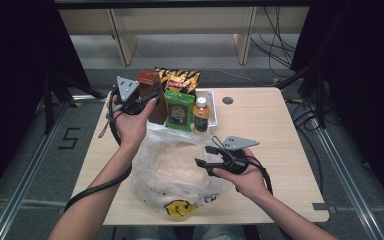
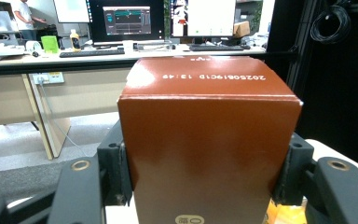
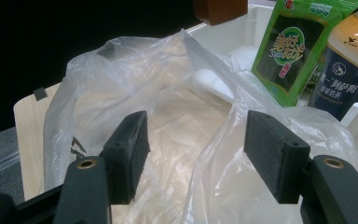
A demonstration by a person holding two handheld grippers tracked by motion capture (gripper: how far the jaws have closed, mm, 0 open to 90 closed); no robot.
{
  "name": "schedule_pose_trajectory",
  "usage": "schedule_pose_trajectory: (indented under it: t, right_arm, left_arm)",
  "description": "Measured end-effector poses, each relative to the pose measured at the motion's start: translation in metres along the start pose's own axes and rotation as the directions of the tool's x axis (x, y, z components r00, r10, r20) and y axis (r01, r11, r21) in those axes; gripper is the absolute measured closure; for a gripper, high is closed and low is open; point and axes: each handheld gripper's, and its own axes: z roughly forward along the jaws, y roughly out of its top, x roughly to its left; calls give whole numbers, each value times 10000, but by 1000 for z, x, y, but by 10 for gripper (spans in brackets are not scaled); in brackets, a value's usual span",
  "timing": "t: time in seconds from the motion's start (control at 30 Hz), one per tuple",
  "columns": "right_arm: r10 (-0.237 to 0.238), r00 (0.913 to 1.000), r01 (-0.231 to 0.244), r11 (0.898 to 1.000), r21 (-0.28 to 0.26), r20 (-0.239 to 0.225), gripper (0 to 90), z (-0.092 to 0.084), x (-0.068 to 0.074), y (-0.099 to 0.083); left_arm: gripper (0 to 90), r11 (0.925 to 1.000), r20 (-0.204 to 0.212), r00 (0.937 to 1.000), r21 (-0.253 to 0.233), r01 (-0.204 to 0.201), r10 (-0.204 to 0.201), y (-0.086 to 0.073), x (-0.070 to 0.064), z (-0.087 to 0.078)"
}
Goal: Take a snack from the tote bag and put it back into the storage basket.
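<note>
Nearest the person, on the counter (image 1: pixel 280 130), clear plastic bag (image 1: pixel 175 172) lies crumpled, mouth facing the far side, yellow smiley print at its near edge. Right gripper (image 1: pixel 206 155) just beside the bag's right edge, jaws released and wide apart; in the right gripper view the bag film sits ahead of the pads, not pinched. Farther back, left gripper (image 1: pixel 147 95) grasps the brown box (image 2: pixel 205 154), pads pressed on both its sides, box upright and lifted above the bag's far edge. Behind it, white tray (image 1: pixel 213 107) holds green snack packet (image 1: pixel 179 110) and tea bottle (image 1: pixel 201 114), both upright, side by side. Orange-black chip bag (image 1: pixel 180 77) at the far end.
</note>
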Motion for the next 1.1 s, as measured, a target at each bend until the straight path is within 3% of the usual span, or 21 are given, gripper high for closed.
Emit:
schedule_pose_trajectory:
  t: [0.37, 0.43, 0.47, 0.63, 0.7, 1.1]
  right_arm:
    - [144, 9999, -144, 9999, 24, 38, 405, -1, 1, 1]
    - [-38, 10000, 38, 10000, -5, -33, 404, 0, 0, 0]
    - [174, 9998, -174, 9998, -33, 9, 404, 0, 1, 1]
    - [217, 9998, -217, 9998, -1, -2, 404, -1, 2, 1]
    - [-30, 10000, 29, 10000, -32, -58, 403, 0, 0, 0]
    - [-11, 10000, 11, 10000, 84, -36, 402, -1, 0, 0]
  left_arm:
    - [371, 9998, -121, 9999, 189, -76, 79, -10, 5, 15]
    - [371, 9996, -140, 9998, 253, -131, 135, -13, 6, 19]
    - [371, 9996, -136, 9999, 271, -89, 93, -14, 6, 20]
    - [371, 9994, -140, 9998, 345, -97, 102, -19, 7, 24]
    - [371, 9993, -165, 9998, 355, -105, 111, -19, 7, 25]
    - [370, 9984, -291, 9995, 545, -114, 130, -28, 10, 34]
